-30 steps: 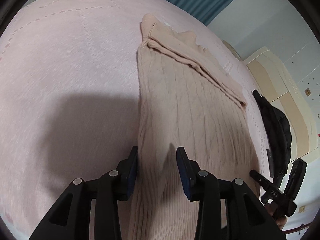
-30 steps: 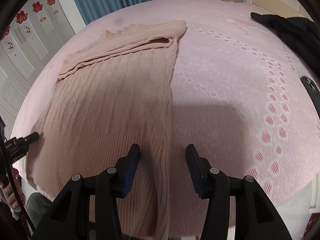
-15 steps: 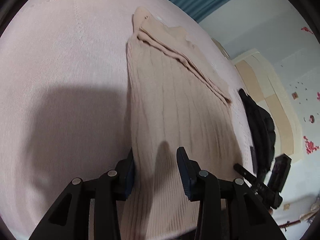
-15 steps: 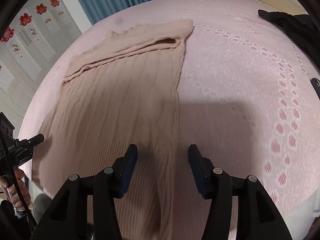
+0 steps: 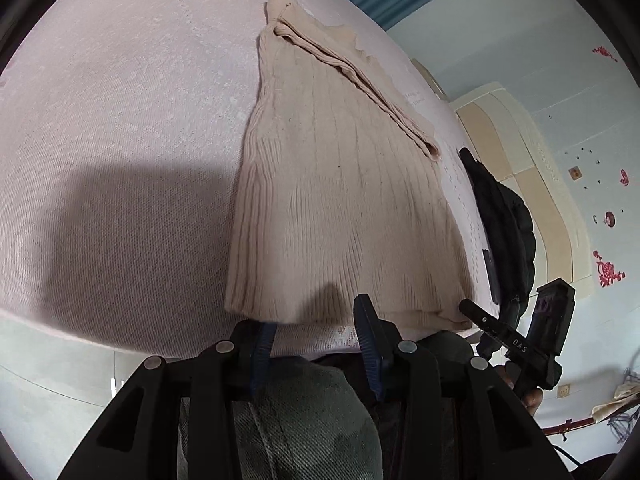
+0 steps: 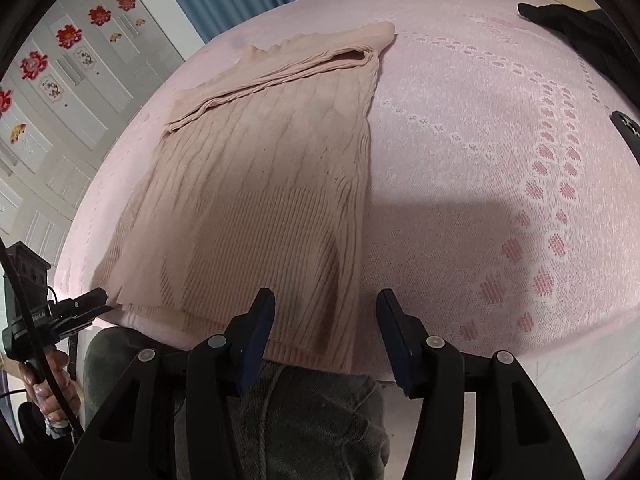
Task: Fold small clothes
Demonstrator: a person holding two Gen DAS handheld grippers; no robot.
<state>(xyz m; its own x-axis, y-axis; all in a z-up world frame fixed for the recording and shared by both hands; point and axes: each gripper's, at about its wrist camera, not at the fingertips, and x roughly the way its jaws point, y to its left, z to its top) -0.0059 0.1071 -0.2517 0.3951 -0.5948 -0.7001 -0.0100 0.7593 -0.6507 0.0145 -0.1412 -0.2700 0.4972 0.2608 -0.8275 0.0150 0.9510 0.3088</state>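
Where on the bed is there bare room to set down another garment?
Bare bedspread lies wide open along the sweater's left edge. On its other side, another bare stretch runs to the black jacket and phone. Crowded: that jacket corner, and the near edge by the sweater's hem.
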